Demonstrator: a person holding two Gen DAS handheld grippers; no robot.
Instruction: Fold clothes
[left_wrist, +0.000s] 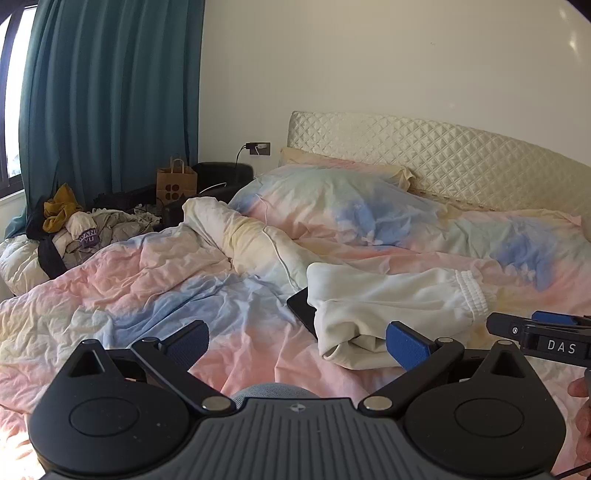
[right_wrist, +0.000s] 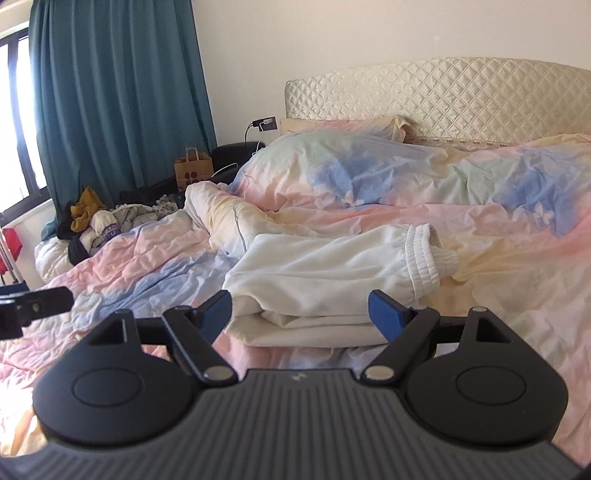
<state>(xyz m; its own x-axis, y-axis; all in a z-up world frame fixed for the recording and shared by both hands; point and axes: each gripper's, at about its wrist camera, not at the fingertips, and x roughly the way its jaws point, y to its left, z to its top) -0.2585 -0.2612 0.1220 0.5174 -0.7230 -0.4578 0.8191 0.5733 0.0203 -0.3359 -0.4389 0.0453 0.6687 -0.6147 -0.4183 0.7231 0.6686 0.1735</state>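
White sweatpants (left_wrist: 391, 295) lie folded on the pastel duvet (left_wrist: 147, 280), elastic waistband to the right. In the right wrist view the sweatpants (right_wrist: 325, 273) lie just ahead of my fingers. My left gripper (left_wrist: 297, 343) is open and empty, just left of the pants' near edge. My right gripper (right_wrist: 301, 312) is open and empty, its jaws standing to either side of the folded near edge. The right gripper shows at the right edge of the left wrist view (left_wrist: 539, 332). The left gripper shows at the left edge of the right wrist view (right_wrist: 33, 306).
A black phone or tablet (left_wrist: 303, 306) lies partly under the pants. A pile of clothes (left_wrist: 77, 229) sits at the bed's far left. A paper bag (left_wrist: 176, 182), teal curtain (left_wrist: 110, 92), pillows (left_wrist: 332, 199) and quilted headboard (left_wrist: 443, 155) lie beyond.
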